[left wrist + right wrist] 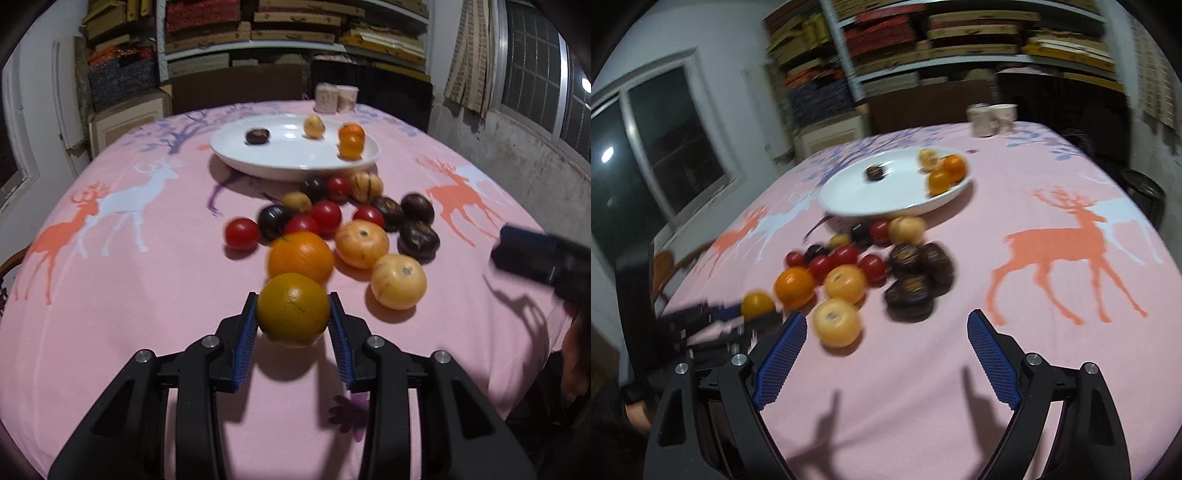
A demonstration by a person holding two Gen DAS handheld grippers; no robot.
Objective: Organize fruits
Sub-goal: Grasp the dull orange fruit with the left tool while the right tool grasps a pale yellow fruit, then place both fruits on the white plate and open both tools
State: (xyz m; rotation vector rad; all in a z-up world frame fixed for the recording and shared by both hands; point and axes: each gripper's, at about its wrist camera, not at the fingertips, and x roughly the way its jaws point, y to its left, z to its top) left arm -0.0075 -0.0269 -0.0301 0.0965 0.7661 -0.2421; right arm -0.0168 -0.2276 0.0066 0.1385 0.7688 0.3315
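The left gripper (293, 319) points forward and down over the surface (147, 295), its blue-padded fingers (246, 343) pressed against both sides of a yellow-orange fruit (293, 309) held just clear of the cloth. The right gripper (886, 354) also tilts downward, its fingers (781, 360) spread wide with nothing between them. In the left wrist view the right gripper shows only as a dark, blurred shape at the right edge, with part of a hand (576, 354) below it.

Pink deer-print tablecloth (147, 295), two paper cups (336, 96), cluttered shelves (295, 33), dark window (665, 147)
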